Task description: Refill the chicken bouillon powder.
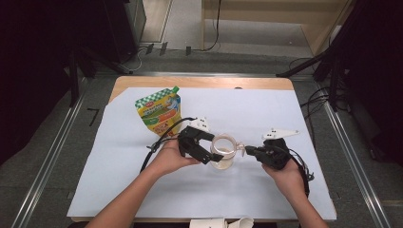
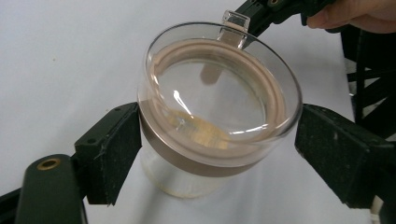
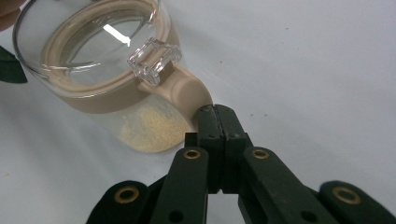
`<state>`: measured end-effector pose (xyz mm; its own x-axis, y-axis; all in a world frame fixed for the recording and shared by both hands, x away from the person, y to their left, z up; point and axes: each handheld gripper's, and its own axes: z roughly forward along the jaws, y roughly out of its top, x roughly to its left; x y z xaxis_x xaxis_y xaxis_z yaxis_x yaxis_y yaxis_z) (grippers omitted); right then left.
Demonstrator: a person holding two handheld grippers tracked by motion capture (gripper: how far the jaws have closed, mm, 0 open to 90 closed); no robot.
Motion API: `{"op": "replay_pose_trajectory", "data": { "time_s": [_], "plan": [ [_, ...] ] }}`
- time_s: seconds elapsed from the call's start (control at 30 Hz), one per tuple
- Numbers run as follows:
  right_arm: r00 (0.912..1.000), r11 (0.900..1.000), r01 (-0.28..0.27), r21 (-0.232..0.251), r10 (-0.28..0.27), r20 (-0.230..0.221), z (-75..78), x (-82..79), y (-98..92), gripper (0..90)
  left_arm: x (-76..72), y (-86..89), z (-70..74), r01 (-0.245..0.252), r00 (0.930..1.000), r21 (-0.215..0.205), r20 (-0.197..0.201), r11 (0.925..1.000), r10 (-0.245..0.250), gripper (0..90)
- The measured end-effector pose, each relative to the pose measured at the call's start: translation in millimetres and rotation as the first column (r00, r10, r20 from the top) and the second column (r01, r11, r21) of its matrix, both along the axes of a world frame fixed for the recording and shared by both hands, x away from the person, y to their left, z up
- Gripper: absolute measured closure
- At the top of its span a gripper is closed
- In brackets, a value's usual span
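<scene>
Clear glass jar [image 1: 223, 153] with tan band and clear lid, yellowish powder at its bottom; it stands tilted on the white sheet [image 1: 119, 180], well right of and nearer the person than the green-yellow spouted pouch [image 1: 159, 111]; right gripper [image 3: 215, 111]: black jaws closed tight on the jar's tan handle [image 3: 187, 91]; left gripper [image 2: 218, 135]: jaws spread wide either side of the band, foam-like pads [image 2: 112, 140] just beside it, right pad clearly apart, left contact uncertain.
</scene>
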<state>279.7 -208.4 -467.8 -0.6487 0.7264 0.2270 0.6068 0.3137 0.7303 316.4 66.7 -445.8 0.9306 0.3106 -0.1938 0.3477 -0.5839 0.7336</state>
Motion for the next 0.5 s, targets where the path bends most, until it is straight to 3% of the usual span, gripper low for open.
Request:
{"op": "replay_pose_trajectory", "data": {
  "time_s": [0.23, 0.5],
  "plan": [
    [1.0000, 1.000, 0.004, 0.002, -0.004, 0.008, 0.2, 0.5, 0.6, 90.0, -0.7, -9.4, -10.1, -0.009, 0.9993, -0.010, 0.036, 0.9999, 0.009, 10.2],
    [0.9999, 1.000, 0.007, 0.001, -0.007, 0.011, 0.3, 0.4, 0.8, 90.0, -0.3, -12.2, -9.5, -0.022, 0.9992, -0.013, 0.032, 0.9997, 0.023, 9.8]
  ]
}}
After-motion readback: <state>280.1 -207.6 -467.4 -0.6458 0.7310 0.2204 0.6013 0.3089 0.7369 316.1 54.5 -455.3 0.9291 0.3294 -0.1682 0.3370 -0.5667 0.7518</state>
